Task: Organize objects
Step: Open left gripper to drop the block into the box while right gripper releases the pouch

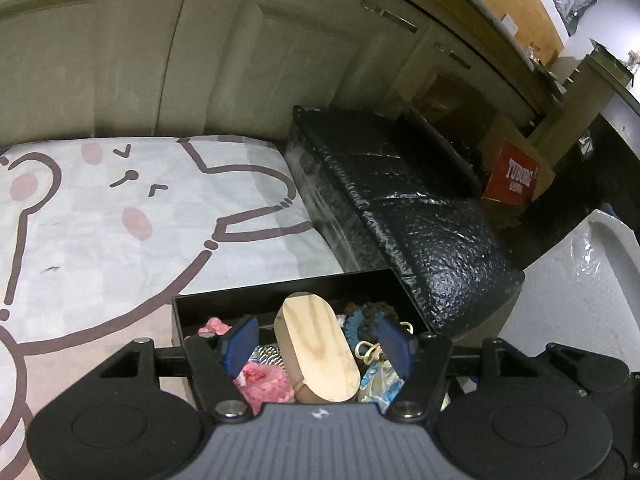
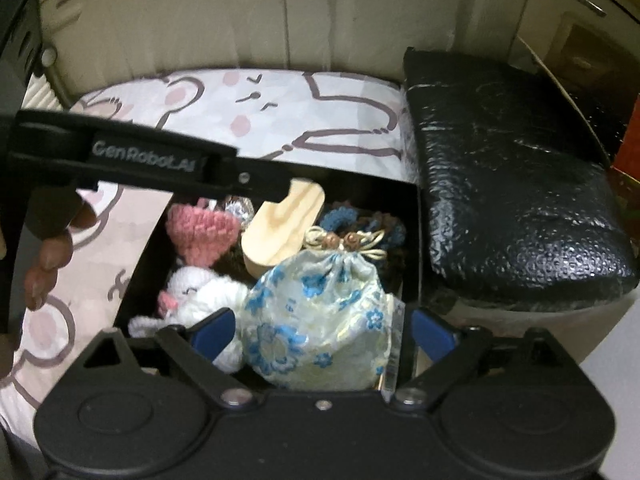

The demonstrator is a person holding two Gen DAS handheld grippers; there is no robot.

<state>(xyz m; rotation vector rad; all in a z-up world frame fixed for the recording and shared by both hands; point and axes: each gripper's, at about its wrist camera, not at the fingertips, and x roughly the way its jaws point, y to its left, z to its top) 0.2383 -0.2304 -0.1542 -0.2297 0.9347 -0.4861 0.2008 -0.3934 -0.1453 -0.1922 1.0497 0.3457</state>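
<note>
- Two views, left wrist first: the left tool (image 1: 316, 342) hangs low over the black box (image 1: 280, 294), tilted forward and down, its blue pads spread wide to either side of the wooden block (image 1: 320, 354) and apparently not pressing it; the block leans in the middle of the box among soft toys, likely just dropped in or about to be lifted.
- Right wrist: the right tool (image 2: 320, 326) hovers at the box's near edge, jaws open around the floral pouch (image 2: 320, 316), which lies inside the box at its near side; whether the pads touch it I cannot tell; the left tool's body crosses above the box's far edge.
</note>
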